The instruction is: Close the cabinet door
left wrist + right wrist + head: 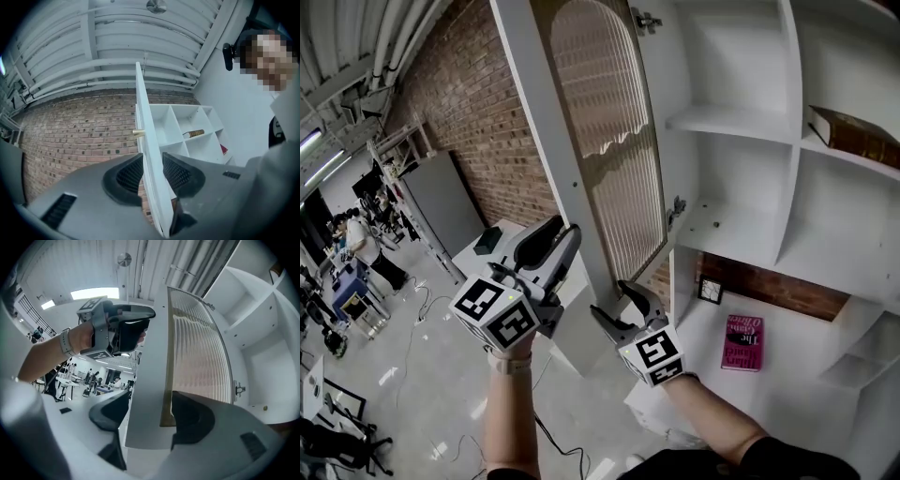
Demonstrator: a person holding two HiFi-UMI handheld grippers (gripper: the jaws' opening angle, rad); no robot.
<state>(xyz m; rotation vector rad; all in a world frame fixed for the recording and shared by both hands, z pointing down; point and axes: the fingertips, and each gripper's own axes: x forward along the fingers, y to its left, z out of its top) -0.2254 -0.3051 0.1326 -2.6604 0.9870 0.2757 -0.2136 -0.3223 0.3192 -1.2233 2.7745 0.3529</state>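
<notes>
Straddling cabinet door [546, 131] with released left gripper [562, 234], right gripper [617, 300]. Facing brick wall [478, 103], white shelves [741, 122]. Hanging ajar, showing ribbed glass [197, 352].

Grey left claw [559, 234] and right claw [617, 302], black ribbed pads [129, 176], black-and-white marker cubes [495, 309], pale wristband [511, 363], black sleeve [787, 459].

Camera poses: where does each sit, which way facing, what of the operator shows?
Head view: on the head, facing down at the open door and shelves; both forearms, left tool, right tool show.
Left gripper view: on the left tool, along its jaws straddling the door's edge.
Right gripper view: on the right tool, up the door; left hand shows.
Shared: all see the door.
</notes>
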